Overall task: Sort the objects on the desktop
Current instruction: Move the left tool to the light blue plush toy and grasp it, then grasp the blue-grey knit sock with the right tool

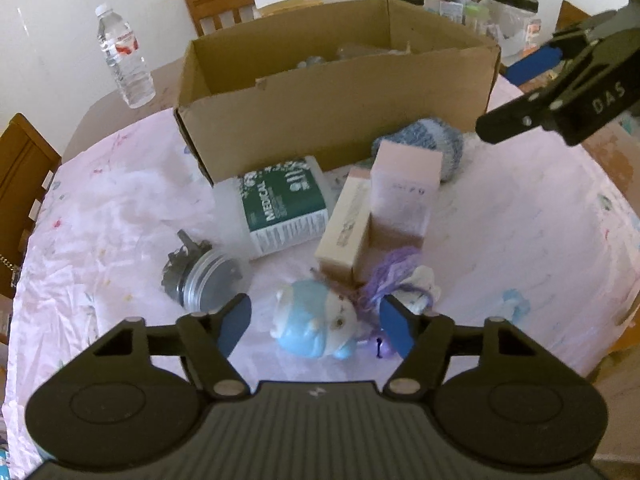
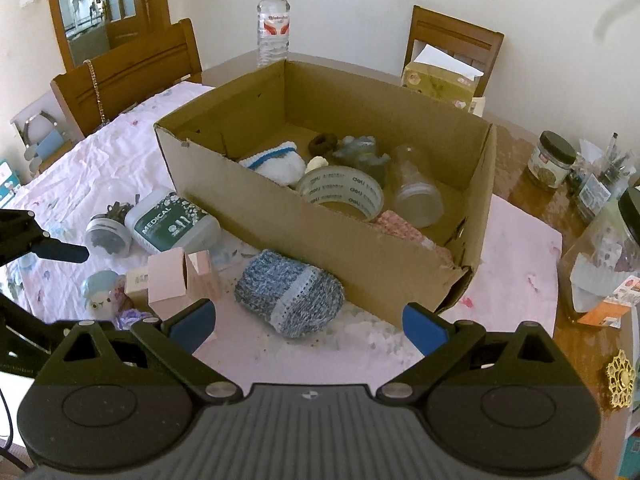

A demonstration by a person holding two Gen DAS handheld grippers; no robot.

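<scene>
On the far left of the table (image 1: 100, 208), which is covered with a pink cloth, a water bottle (image 1: 124, 56) stands upright and well apart from the clutter, so it looks parked rather than waiting to be sorted. Nearer, a small clear jar (image 1: 208, 280) lies on its side just beside a green-labelled medical bottle (image 1: 284, 204), also tipped over; both are loose items not yet put away. The left gripper (image 1: 316, 324) points down at a blue and white doll (image 1: 316, 324), which lies between its blue pads; the jaws stand partly open with a gap on each side, so nothing is gripped yet, and this placing suggests the doll is the next pick. Right of the doll, two pink boxes (image 1: 400, 196) lean together, and behind them a blue knitted pouch (image 2: 290, 300) rests against the near wall of the cardboard box (image 2: 320, 236). That box sits open at the middle, already holding a tape roll (image 2: 340, 194) and other pieces, so it serves as the collecting place. The right gripper (image 2: 308, 330) hovers wide and empty near the pouch, probably waiting its turn
</scene>
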